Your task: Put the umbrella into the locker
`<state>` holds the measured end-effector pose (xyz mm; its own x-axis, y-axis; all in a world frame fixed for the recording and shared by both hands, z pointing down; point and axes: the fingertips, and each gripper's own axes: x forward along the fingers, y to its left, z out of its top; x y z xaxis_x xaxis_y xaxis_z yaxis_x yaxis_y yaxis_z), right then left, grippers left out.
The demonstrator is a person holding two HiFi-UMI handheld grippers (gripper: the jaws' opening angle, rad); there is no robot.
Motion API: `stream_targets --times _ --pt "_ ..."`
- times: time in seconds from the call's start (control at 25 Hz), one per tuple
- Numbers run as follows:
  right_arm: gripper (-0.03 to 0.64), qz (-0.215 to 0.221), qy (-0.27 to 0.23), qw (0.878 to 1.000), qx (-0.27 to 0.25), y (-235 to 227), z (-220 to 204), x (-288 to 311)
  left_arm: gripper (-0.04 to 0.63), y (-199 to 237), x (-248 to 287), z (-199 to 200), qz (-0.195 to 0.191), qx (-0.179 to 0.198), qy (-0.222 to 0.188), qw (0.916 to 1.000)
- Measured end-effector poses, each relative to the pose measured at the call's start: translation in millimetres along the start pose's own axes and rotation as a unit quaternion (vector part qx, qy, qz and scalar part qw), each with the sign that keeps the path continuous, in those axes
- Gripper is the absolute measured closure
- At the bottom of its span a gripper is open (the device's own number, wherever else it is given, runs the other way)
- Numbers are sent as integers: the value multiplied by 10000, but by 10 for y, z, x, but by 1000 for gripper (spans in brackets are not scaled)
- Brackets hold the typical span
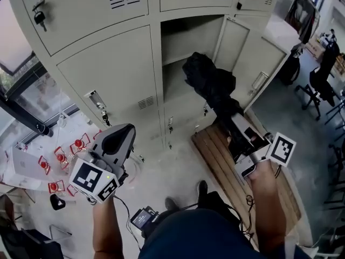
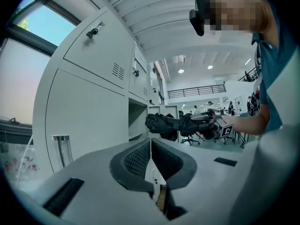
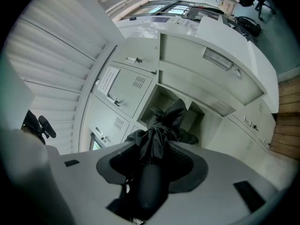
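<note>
Right claw clamps one black umbrella before one open locker; left claw closed.

No word, brand or number can be read anywhere. A white sheet is seen on a locker door just beside the open compartment, but its print is too small to be made out (only faint lines are shown). Square black-and-white patterns, not letters, are borne on the cubes of the left gripper and right gripper.

Black folded umbrella, tip seemingly inside open locker
</note>
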<state>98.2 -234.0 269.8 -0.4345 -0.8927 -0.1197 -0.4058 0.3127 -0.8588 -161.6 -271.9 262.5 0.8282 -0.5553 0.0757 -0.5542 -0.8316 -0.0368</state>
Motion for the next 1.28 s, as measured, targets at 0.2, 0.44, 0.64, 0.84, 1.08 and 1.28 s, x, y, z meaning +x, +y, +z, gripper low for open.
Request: stream_targets --times 0.2,0.44,0.64,0.84,1.08,1.28 --pt "413 -30 142 9999 26 -181 -24 232 571 206 -10 -64 189 -34 13 9998" --pt "413 29 307 9995 105 -315 -4 463 571 324 -13 -88 397 -57 99 9991" --pt "413 -31 468 9988 148 -474 -21 577 571 421 27 -151 528 -136 146 9984" --pt "413 -114 538 9982 254 -643 -38 650 571 457 93 -246 546 -175 257 9980" --pt "413 -228 641 9971 332 -894 -51 753 571 501 168 -386 615 -244 403 9970" --pt "413 -394 734 9961 296 -1172 -64 883 571 521 219 -566 690 -383 548 9954"
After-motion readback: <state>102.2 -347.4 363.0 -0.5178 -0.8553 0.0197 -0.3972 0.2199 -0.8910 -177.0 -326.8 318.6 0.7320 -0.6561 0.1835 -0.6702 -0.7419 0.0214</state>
